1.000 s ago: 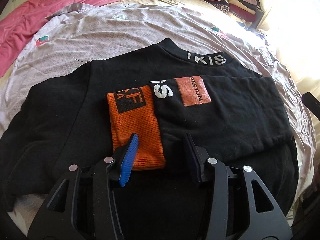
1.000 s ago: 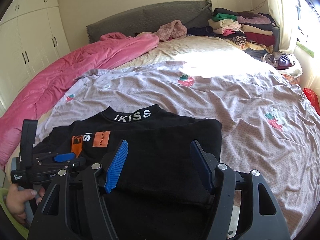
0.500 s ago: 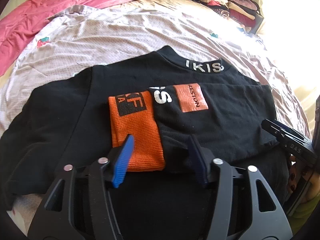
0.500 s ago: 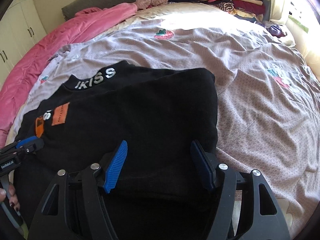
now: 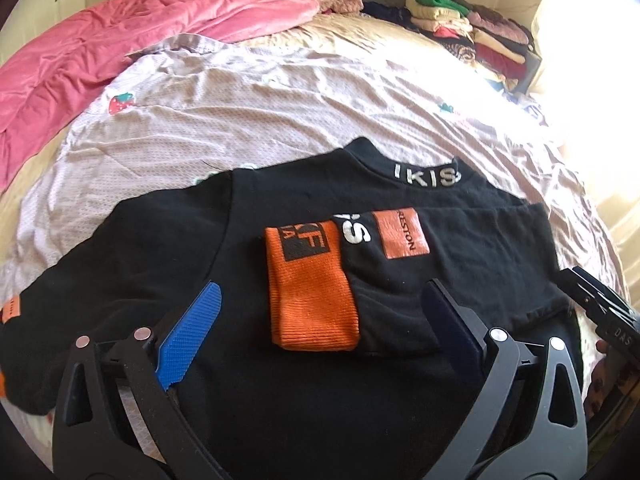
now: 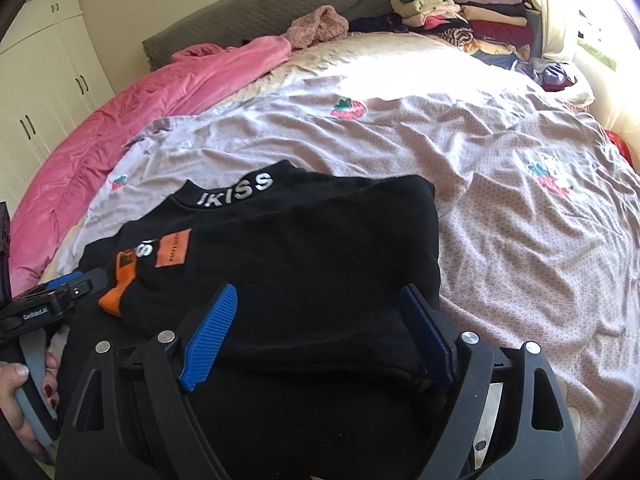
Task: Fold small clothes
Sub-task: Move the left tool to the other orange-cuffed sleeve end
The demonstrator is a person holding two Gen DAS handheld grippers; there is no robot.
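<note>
**Black sweatshirt half folded on the bed, both grippers spreading**

A pink quilt (image 5: 120, 48) lies along the left edge of the bed. The black sweatshirt (image 5: 168, 248) rests on the lilac strawberry-print sheet (image 5: 280, 112), its left sleeve spread out flat and its right sleeve folded across the chest, orange cuff (image 5: 312, 300) on top. The left gripper (image 5: 320, 328) hovers above the cuff, jaws opening wide, pads clear of the cloth. The right gripper (image 6: 324, 332) hangs over the folded right side, jaws opening too, gripping nothing. Stacked clothes (image 6: 460, 16) sit far right.
</note>
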